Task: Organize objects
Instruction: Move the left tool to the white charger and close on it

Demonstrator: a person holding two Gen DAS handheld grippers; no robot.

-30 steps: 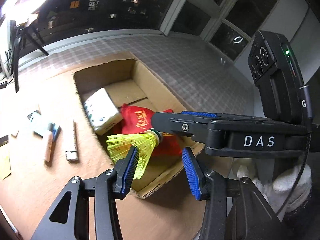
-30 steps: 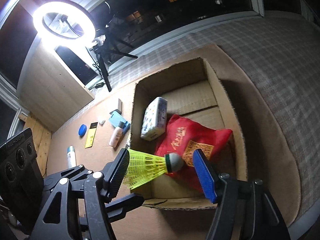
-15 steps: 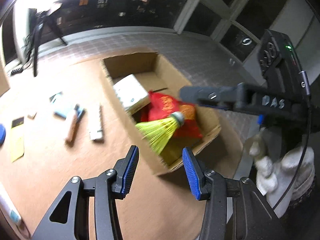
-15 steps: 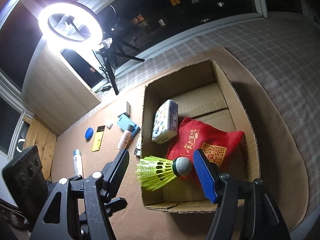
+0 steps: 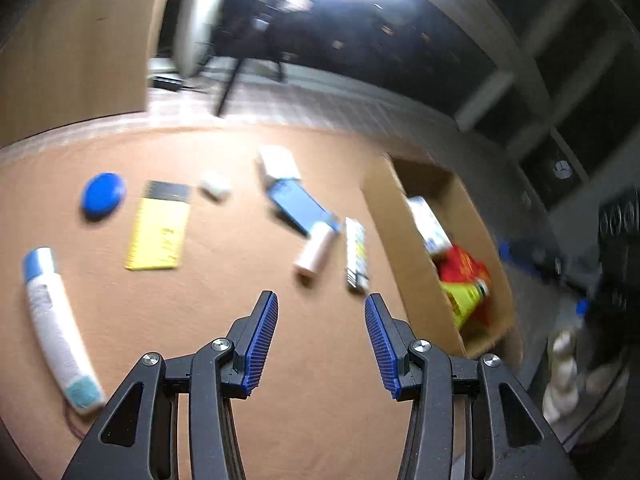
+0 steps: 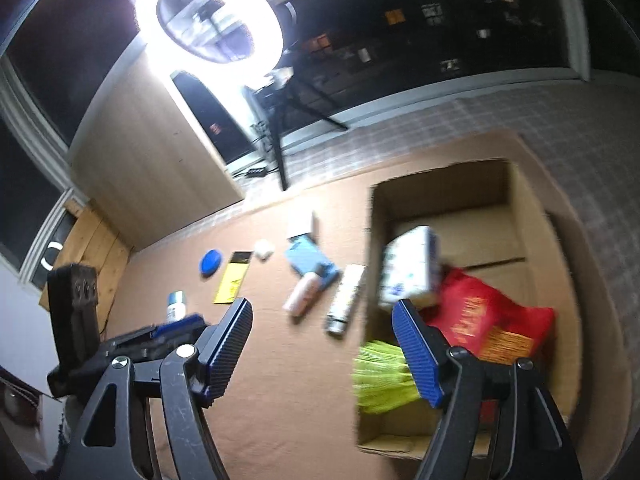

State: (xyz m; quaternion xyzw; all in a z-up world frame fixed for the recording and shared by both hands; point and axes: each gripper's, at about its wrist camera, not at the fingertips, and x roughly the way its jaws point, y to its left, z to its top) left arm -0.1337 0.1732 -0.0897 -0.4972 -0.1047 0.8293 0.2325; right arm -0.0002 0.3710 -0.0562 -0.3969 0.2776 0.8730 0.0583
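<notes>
On the brown mat (image 5: 224, 288) loose items lie in a rough row beside an open cardboard box (image 6: 532, 216). Inside the box, a yellow shuttlecock (image 6: 380, 376) lies at the near end, partly over a red bag (image 6: 492, 320), and a white printed pack (image 6: 408, 268) leans against the box's left wall behind them. The right gripper (image 6: 320, 344) hangs over the mat and the box's near left corner; its jaws have just been opening, they stand spread, and nothing is between the pads, the shuttlecock lying below and behind the right finger. The left gripper (image 5: 320, 340) points down at bare mat left of the box, its blue pads (image 5: 262, 340) spread apart with nothing between them.

Outside the box, nearest its left wall, lies a slim printed tube (image 5: 356, 254), then a pale bottle (image 5: 316, 250) resting against a blue pouch (image 5: 298, 204), with a white carton (image 5: 278, 164) just beyond. Farther left come a small white block (image 5: 216, 186), a yellow card (image 5: 160, 226) with a black top, and a blue disc (image 5: 102, 196). A long white tube (image 5: 56, 328) with a blue cap lies well apart at the mat's left edge. A ring light (image 6: 208, 20) on a tripod glares beyond the mat, before dark windows. Both views are blurred.
</notes>
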